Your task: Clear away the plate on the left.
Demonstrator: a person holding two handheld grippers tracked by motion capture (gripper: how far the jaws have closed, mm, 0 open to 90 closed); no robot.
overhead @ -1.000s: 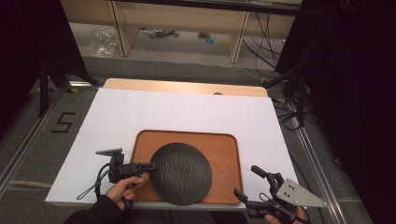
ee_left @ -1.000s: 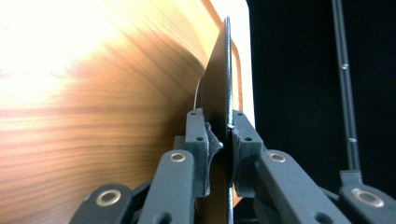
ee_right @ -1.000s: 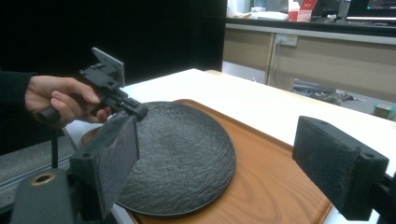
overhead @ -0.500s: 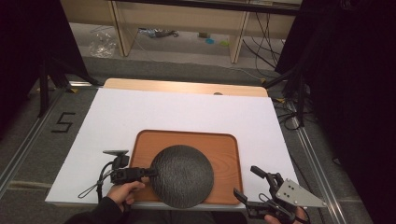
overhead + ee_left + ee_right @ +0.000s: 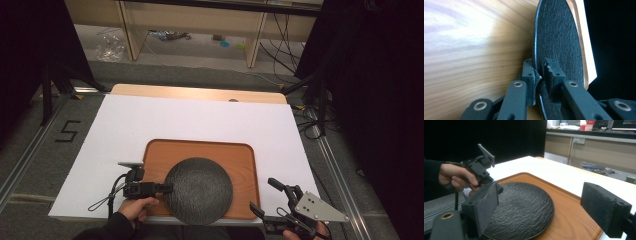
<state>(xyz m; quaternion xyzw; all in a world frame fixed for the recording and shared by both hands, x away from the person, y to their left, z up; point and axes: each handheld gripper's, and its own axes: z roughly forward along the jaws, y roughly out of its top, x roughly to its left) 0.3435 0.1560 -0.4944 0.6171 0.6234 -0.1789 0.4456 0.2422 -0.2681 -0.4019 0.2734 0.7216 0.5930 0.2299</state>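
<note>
Since a second ago my left tool (image 5: 167, 188), clenched on the rim of the dark plate (image 5: 199, 190), dragged it toward lower left of the tray (image 5: 200, 150); its jaws just eased, so the thin-edge grip may slip; right tool (image 5: 272, 196) idle, jaws apart.

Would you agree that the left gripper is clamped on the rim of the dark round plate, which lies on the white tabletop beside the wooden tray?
Not quite. The left gripper does clamp the dark round plate by its rim, but the plate lies on the wooden tray itself, not on the white tabletop beside it. The high view shows this plainly.
</note>
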